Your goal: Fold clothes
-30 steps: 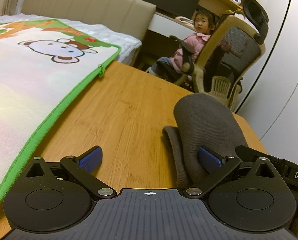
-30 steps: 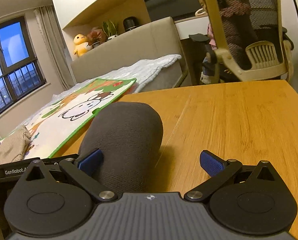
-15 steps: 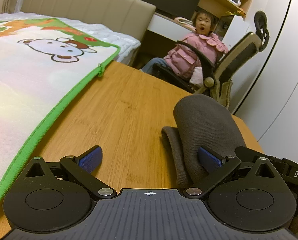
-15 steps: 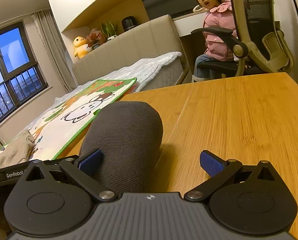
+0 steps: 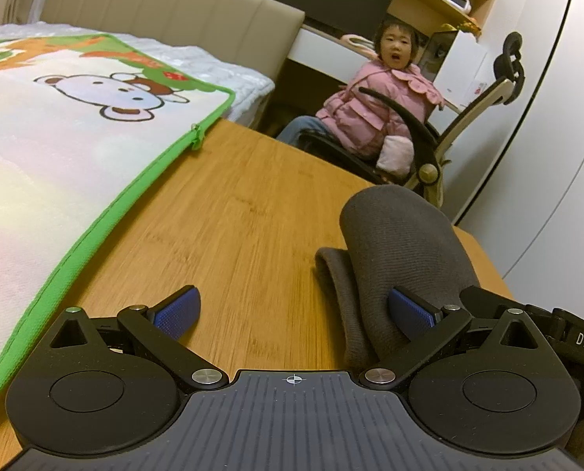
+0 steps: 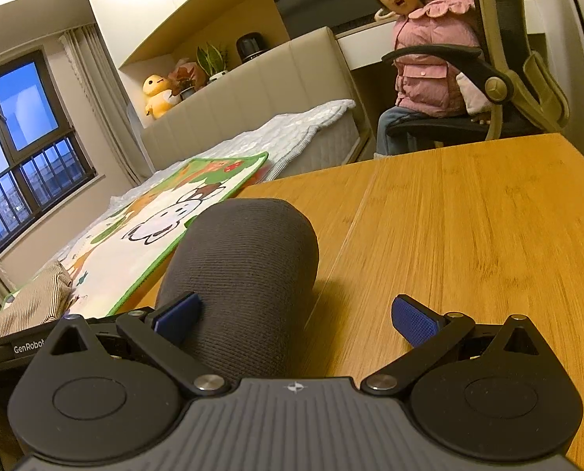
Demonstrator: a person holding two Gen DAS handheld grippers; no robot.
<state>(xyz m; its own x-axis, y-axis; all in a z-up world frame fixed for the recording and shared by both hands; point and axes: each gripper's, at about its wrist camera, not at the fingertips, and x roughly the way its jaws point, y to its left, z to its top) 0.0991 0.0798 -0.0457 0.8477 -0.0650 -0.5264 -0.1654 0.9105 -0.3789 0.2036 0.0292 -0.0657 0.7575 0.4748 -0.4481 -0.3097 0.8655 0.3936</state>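
The left gripper [image 5: 294,314] has its blue-padded fingers spread wide, holding nothing. Its right finger [image 5: 409,312] lies against the dark grey garment [image 5: 402,251], which bulges up in a rounded fold just ahead of that finger; a lower flap of the same cloth rests on the wooden table [image 5: 229,227] beside it. Whether the pad presses into the cloth or merely overlaps it cannot be told, and the gripper body hides the garment's near end.

The right gripper [image 6: 296,314] is likewise spread and empty. From here the garment [image 6: 245,259] rises ahead of its left finger [image 6: 178,316], whose pad sits against the fabric; the right finger hangs over bare table [image 6: 468,227]. The fold's base is hidden behind the gripper.

Off to the left of both tools, a green-edged cartoon mat [image 5: 56,125] lies partly on the table, cut off by the frame. A striped cloth [image 6: 33,302] sits at the right view's left edge, half hidden.

Farther ahead, past the table's far edge, a person in a pink jacket [image 5: 374,117] sits in an office chair [image 5: 484,114], slightly blurred.
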